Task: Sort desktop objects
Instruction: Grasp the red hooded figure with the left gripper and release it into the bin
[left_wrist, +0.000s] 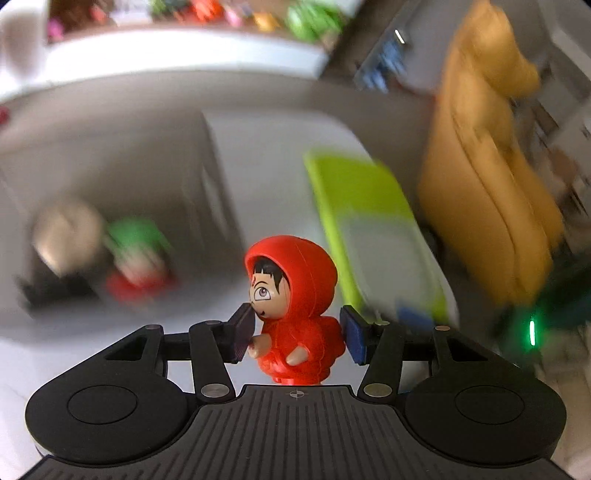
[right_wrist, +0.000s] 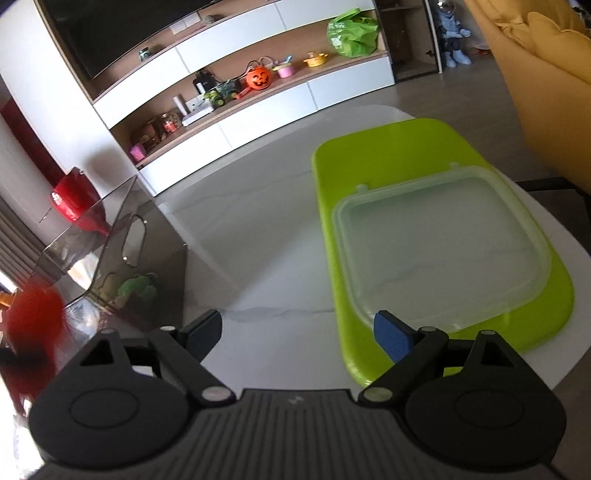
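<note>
My left gripper is shut on a red-hooded toy figure and holds it upright between the pads, above the white table. The background of the left wrist view is blurred by motion. A green-and-red toy lies blurred at the left. My right gripper is open and empty, low over the white table. To its right lies a lime green tray with a clear plastic lid on it. The tray also shows in the left wrist view.
A clear acrylic box stands at the left with a green toy inside. A red blurred object is at the far left edge. A yellow sofa stands to the right. A shelf unit with toys lines the far wall.
</note>
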